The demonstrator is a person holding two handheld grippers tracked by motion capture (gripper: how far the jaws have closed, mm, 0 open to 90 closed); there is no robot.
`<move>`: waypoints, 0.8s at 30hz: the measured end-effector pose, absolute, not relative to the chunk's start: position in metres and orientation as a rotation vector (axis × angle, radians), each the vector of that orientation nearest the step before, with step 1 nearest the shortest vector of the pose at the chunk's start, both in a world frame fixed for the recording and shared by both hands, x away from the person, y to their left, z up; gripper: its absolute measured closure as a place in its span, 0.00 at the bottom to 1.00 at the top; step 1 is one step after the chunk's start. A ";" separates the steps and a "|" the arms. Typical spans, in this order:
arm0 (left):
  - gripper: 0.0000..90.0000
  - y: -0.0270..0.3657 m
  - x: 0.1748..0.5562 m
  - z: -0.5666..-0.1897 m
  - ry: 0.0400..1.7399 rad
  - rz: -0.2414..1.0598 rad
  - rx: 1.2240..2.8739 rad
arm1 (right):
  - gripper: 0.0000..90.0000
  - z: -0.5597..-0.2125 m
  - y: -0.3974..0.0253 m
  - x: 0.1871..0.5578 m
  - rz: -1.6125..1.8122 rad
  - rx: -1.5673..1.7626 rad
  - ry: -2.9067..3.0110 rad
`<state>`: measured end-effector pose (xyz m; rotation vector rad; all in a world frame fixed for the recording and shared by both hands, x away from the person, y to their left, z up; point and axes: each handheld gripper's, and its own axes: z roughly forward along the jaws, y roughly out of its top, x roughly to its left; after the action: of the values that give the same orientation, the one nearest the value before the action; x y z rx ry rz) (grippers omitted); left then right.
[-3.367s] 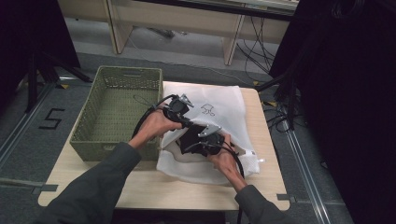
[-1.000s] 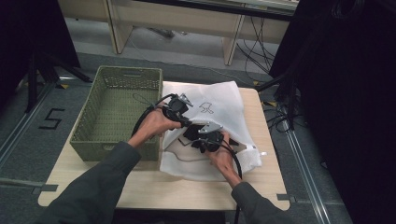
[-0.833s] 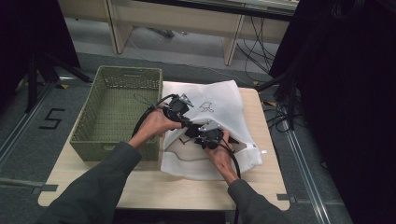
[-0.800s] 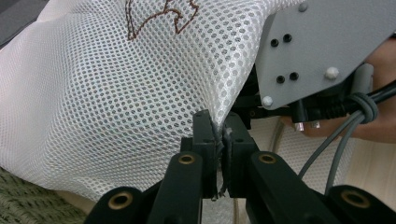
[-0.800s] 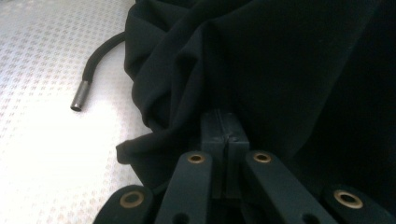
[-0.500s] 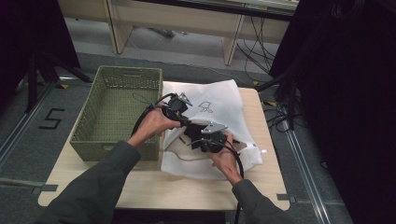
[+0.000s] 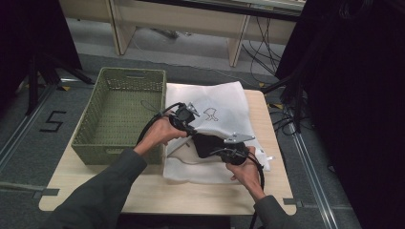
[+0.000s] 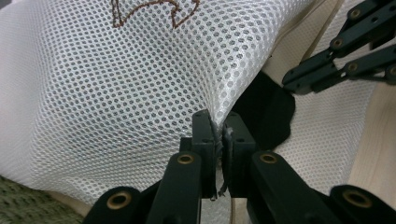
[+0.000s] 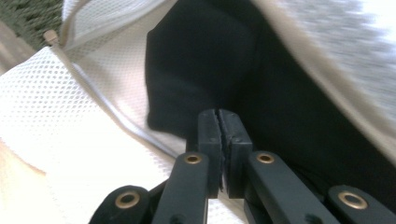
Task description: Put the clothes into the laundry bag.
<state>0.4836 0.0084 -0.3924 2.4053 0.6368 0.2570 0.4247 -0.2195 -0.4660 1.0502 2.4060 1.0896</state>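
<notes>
Now black cloth (image 9: 261, 93) at right claw (image 9: 218, 135) tips

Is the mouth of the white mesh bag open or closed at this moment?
Open. The left gripper pinches the white mesh bag by its edge and lifts it, so a black cloth shows in the gap.

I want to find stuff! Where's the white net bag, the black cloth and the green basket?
white mesh bag (image 8: 116, 84), left gripper view, its netted upper layer.
black cloth (image 9: 280, 93), right gripper view, its middle fold.
green basket (image 7: 90, 148), high view, its near wall.
</notes>
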 end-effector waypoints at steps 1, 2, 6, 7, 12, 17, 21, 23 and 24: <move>0.94 0.008 0.483 -0.394 0.632 0.256 2.409 | 0.98 -0.470 -0.216 0.426 1.097 1.048 2.415; 0.94 0.007 0.483 -0.395 0.632 0.254 2.410 | 0.98 -0.474 -0.213 0.428 1.080 1.045 2.429; 0.95 0.003 0.482 -0.403 0.622 0.236 2.421 | 0.98 -0.493 -0.200 0.444 0.989 1.056 2.434; 0.95 0.003 0.482 -0.405 0.617 0.233 2.427 | 0.99 -0.497 -0.199 0.448 0.968 1.065 2.428; 0.95 0.002 0.481 -0.407 0.623 0.221 2.425 | 1.00 -0.509 -0.200 0.471 0.889 1.074 2.313; 0.95 0.002 0.481 -0.406 0.616 0.221 2.426 | 1.00 -0.510 -0.203 0.482 0.818 1.046 2.246; 0.95 0.003 0.483 -0.405 0.621 0.217 2.412 | 0.99 -0.499 -0.209 0.479 0.877 1.115 2.225; 0.95 0.004 0.484 -0.406 0.623 0.215 2.413 | 0.97 -0.489 -0.211 0.472 0.936 1.134 2.270; 0.95 0.004 0.485 -0.405 0.626 0.213 2.419 | 0.97 -0.479 -0.214 0.461 0.997 1.121 2.277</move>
<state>0.4845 0.0040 -0.4051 2.4192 0.6259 0.2134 0.4613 -0.2136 -0.4792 1.1213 2.2773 0.9973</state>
